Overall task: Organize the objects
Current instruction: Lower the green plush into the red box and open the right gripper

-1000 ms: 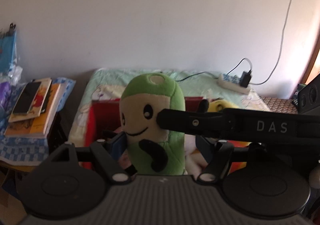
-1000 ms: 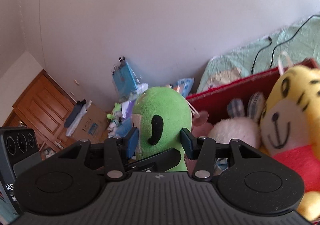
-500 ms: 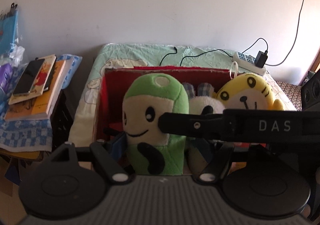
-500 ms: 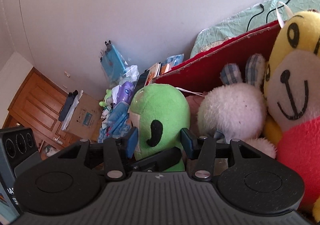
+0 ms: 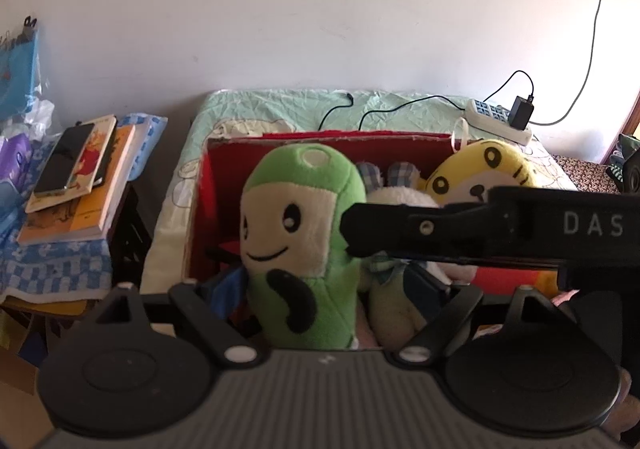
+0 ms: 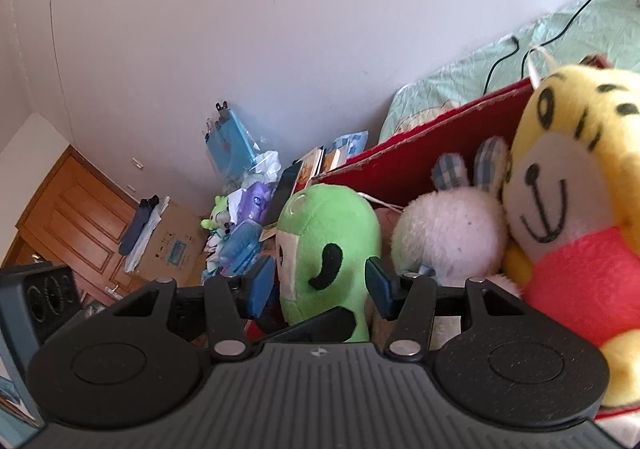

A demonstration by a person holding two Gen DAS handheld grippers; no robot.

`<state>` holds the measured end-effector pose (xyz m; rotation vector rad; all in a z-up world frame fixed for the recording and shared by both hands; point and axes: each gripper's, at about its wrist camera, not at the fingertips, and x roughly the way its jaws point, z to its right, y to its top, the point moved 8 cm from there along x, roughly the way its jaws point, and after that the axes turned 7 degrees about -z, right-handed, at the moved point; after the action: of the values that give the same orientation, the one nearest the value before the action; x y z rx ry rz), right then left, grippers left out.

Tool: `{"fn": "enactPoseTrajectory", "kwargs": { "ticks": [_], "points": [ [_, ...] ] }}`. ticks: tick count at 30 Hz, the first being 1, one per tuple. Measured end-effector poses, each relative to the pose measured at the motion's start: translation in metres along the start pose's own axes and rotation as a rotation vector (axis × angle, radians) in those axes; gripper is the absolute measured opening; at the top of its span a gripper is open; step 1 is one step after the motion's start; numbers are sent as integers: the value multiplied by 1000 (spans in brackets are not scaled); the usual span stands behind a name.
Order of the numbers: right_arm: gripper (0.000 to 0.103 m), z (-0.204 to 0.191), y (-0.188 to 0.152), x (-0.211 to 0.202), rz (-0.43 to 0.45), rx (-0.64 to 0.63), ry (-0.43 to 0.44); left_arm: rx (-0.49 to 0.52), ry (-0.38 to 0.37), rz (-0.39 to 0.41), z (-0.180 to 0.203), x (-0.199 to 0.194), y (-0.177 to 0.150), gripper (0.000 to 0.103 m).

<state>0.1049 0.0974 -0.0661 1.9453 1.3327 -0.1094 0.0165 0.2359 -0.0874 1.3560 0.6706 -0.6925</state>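
Note:
A green plush toy (image 5: 304,233) (image 6: 332,245) stands upright at the left end of a red box (image 5: 360,135) (image 6: 440,121) on the bed. My left gripper (image 5: 326,287) is opening around the toy's lower body, and both blue pads stand clear of it. My right gripper (image 6: 320,283) reaches in from the side; its jaws are starting to open, but the pads still touch the toy's flanks. One of its black fingers (image 5: 440,227) crosses the left wrist view. A white bunny (image 6: 448,233) and a yellow tiger plush (image 5: 480,173) (image 6: 560,189) fill the rest of the box.
A stack of books with a phone on top (image 5: 76,185) lies on a low stand left of the bed. A power strip (image 5: 500,119) and cables lie on the green sheet (image 5: 280,105) behind the box. Toys, bags and a cardboard carton (image 6: 172,245) clutter the floor by a wooden door (image 6: 72,217).
The left jaws have spread away from the green toy. Both views have tipped down, and the toy now sits low inside the red box beside the bunny. The right jaws have widened slightly.

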Motion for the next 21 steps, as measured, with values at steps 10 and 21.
{"fn": "enactPoseTrajectory", "kwargs": {
  "ticks": [10,21],
  "points": [
    [54,5,2,-34,75,-26,-90,19,80,-26,23,-14,0,91],
    [54,21,-3,-67,97,-47,-186,-6,137,-81,55,-16,-4,91]
  ]
}}
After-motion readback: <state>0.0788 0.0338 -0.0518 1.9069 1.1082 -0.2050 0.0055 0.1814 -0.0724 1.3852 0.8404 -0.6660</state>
